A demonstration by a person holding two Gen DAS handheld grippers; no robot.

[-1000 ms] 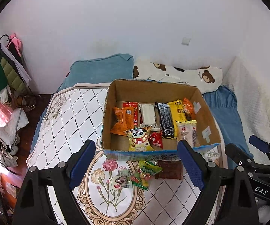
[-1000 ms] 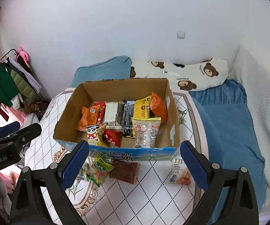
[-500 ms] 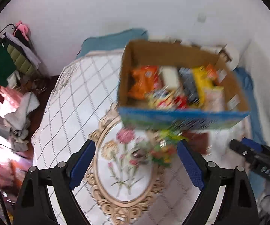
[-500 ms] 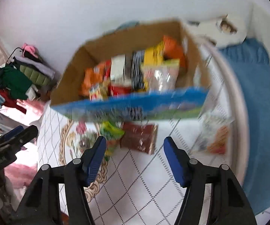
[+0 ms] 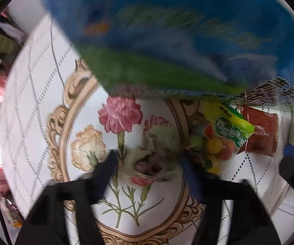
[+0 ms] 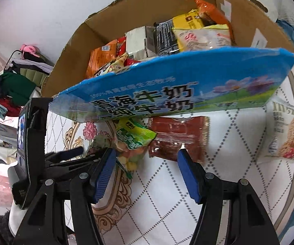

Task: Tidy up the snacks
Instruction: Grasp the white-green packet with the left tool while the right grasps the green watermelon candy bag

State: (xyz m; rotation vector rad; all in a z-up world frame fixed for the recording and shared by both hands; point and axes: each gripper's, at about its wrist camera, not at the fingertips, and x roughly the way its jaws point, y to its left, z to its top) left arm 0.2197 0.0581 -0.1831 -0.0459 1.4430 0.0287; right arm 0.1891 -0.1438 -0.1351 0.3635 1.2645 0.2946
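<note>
Worked over a bed, not a counter. Found four loose snacks on the quilt (image 6: 167,204), all lying just in front of the blue printed front wall of the cardboard box (image 6: 167,94), itself well stocked with packets.

Pointed the left gripper (image 5: 150,163) straight down at the flower medallion, near the left end of that front wall, with a small blurred packet (image 5: 155,155) lying between the fingers. Caught those fingers closing on it; too smeared to judge any contact with the wrapper.

Held the right gripper (image 6: 147,159) slanting down toward the middle of the front wall, fingers apart and clamped on nothing. Saw the green candy bag (image 6: 133,140) just beside the left-hand finger. Saw the dark red packet (image 6: 177,136) just ahead of the other fingertip, touching it or barely clear, impossible to tell which. Noted the candy bag's top overlapping the red packet's left edge. Left the white cereal packet (image 6: 279,134) well off toward the right end of the wall.

Judged the red packet nearer the right hand, straight ahead of the fingers. Judged its long axis parallel to the box wall and so along the closing line. Probably too long to span that way at this spread, so likely a job for a rolled wrist or a grip on the near edge.
</note>
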